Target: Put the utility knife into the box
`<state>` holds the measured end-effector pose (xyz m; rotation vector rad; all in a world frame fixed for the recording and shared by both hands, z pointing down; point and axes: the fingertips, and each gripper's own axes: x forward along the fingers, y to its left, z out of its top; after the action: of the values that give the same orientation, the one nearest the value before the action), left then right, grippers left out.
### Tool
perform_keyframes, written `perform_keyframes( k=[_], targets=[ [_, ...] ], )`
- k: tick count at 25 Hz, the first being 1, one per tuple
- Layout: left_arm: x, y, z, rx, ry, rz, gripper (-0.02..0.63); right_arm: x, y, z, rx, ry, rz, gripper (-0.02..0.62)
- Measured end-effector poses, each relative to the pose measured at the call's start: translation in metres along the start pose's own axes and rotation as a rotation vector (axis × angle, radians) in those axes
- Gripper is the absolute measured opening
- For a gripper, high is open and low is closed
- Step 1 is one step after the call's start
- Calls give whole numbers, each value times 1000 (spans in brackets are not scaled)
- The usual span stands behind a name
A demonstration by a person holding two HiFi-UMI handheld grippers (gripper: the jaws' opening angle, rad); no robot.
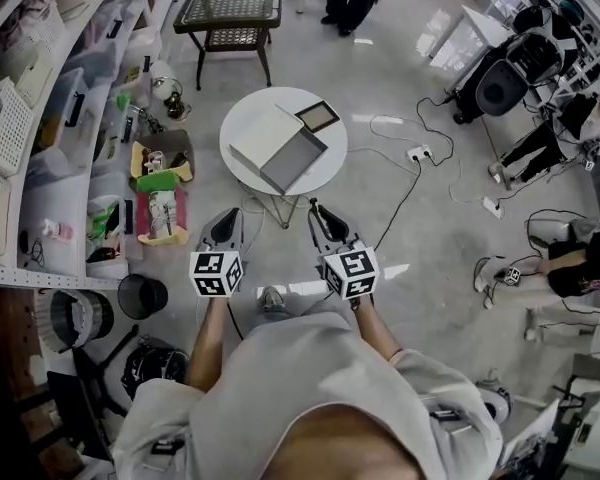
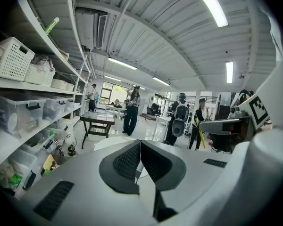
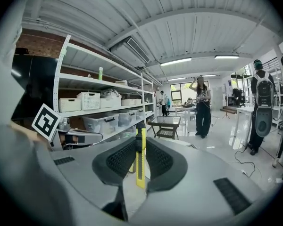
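While the left gripper (image 1: 225, 226) hangs out in front of the person with its jaws pressed together on nothing (its own view shows just the two dark ribbed pads meeting), the action's all on the other side. Ahead of both tools, past their tips and roughly between them, the open rectangular white box with a grey inside (image 1: 280, 148) sits on the small round white table (image 1: 242, 108), well apart from either gripper.

Over on the right, the right gripper (image 1: 322, 216) is clamped on the slim yellow plastic utility knife (image 3: 140, 160). The knife runs straight up and down between the pads in that gripper's view, with the yellow body poking out below them and a dark end above.

My guess on handling: it's light and stiff, so no sag, but smooth plastic pinched across its narrow faces could pivot or slip. A hold near mid-handle looks right. Can't tell if the blade's out.
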<state>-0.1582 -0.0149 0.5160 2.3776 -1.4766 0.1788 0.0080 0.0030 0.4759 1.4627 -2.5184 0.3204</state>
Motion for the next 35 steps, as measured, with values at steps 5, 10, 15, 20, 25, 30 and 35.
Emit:
perform_keyframes(
  k=[5, 10, 15, 20, 25, 30, 35],
  targets=[
    [22, 0, 4, 7, 16, -38, 20, 13, -4, 4, 16, 14, -11, 81],
    [36, -2, 1, 7, 32, -46, 20, 18, -18, -2, 31, 22, -23, 81],
    [53, 8, 1, 1, 44, -27, 20, 37, -37, -6, 42, 26, -26, 81],
    [81, 21, 13, 10, 48, 5, 20, 70, -59, 2, 68, 20, -4, 81],
    [121, 36, 36, 27, 41, 36, 20, 108, -90, 20, 77, 3, 21, 81],
    [160, 42, 69, 60, 23, 69, 20, 142, -128, 40, 84, -16, 45, 81],
    [186, 47, 94, 90, 13, 115, 20, 167, -163, 55, 94, -31, 70, 81]
  ],
)
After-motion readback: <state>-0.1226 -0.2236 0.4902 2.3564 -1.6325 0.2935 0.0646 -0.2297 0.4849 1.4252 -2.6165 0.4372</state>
